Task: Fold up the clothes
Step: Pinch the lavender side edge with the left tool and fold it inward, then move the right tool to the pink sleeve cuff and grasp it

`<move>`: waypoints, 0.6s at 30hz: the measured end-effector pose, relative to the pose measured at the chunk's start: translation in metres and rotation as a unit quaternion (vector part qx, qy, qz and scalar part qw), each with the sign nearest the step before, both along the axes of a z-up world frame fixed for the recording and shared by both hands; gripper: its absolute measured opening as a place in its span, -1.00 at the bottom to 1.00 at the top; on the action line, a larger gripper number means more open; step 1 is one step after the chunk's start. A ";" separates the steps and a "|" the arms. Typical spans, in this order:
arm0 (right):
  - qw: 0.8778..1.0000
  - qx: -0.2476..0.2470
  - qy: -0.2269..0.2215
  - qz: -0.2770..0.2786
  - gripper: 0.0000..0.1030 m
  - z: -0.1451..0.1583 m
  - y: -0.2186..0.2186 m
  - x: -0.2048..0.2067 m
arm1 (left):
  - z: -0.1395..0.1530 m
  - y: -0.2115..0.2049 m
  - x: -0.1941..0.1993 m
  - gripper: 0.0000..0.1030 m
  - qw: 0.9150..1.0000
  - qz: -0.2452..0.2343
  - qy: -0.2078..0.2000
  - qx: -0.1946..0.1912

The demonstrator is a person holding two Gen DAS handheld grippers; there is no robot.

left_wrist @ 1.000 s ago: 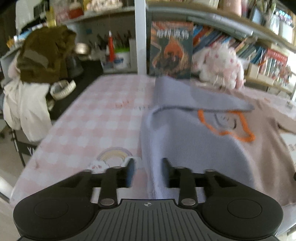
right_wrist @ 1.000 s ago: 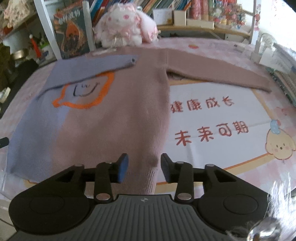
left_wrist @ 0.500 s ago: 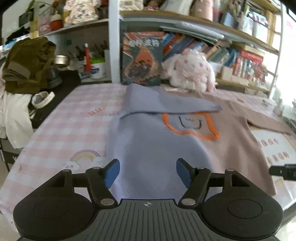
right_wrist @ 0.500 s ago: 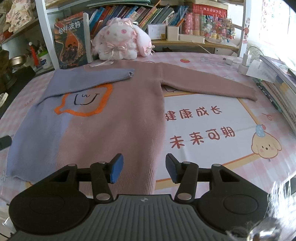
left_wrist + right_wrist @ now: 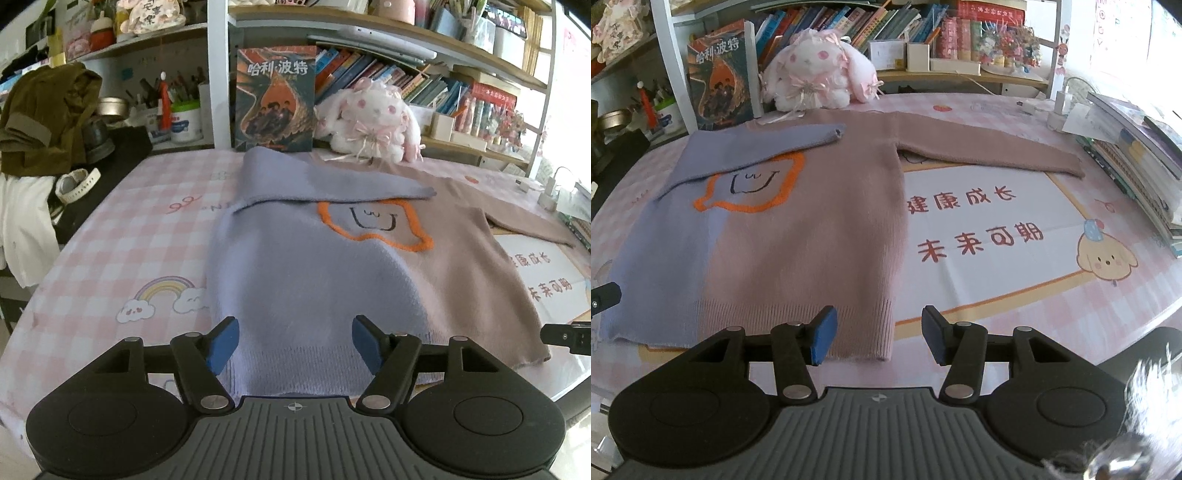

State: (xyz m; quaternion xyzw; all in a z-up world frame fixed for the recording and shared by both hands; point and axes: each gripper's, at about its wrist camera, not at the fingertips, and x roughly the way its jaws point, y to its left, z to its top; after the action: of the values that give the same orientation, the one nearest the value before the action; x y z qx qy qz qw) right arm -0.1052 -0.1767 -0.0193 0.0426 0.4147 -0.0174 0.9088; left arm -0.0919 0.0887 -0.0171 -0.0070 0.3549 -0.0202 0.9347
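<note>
A knit sweater [image 5: 306, 280], lilac on one half and dusty pink on the other [image 5: 812, 236], lies flat on the table, an orange-outlined smiley on its chest. Its lilac sleeve [image 5: 764, 142] is folded across the chest. The pink sleeve [image 5: 990, 153] stretches out to the right. My left gripper [image 5: 293, 343] hovers open over the lilac hem, nothing pressed between its blue pads. My right gripper [image 5: 878, 338] stands open above the pink hem's right corner, likewise holding nothing. Its tip also shows at the edge of the left wrist view [image 5: 565, 338].
A checked pink tablecloth [image 5: 147, 240] with a printed white panel [image 5: 990, 229] covers the table. At the back stand a plush rabbit [image 5: 816, 72] and an upright book [image 5: 275, 99]. Stacked books [image 5: 1141, 162] line the right edge. An olive jacket [image 5: 44, 114] hangs at the left.
Both grippers have opened wider. The left one has shifted right, from the sweater's left edge to over the middle of the lilac hem. The right one has drifted slightly right.
</note>
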 end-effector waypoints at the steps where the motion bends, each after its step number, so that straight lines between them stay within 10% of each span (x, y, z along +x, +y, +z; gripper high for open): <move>1: 1.000 0.000 0.000 0.000 -0.06 0.000 0.001 -0.001 | 0.000 0.000 0.000 0.35 1.000 -0.001 0.000 0.001; 18: 1.000 -0.016 -0.008 -0.006 0.03 0.007 0.007 -0.019 | 0.004 -0.004 -0.007 0.50 0.999 -0.038 0.002 -0.002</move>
State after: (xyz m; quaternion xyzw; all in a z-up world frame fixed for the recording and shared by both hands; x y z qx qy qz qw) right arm -0.1239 -0.1700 -0.0128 0.0305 0.4065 -0.0290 0.9127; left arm -0.0986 0.0846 -0.0131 0.0040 0.3570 -0.0561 0.9324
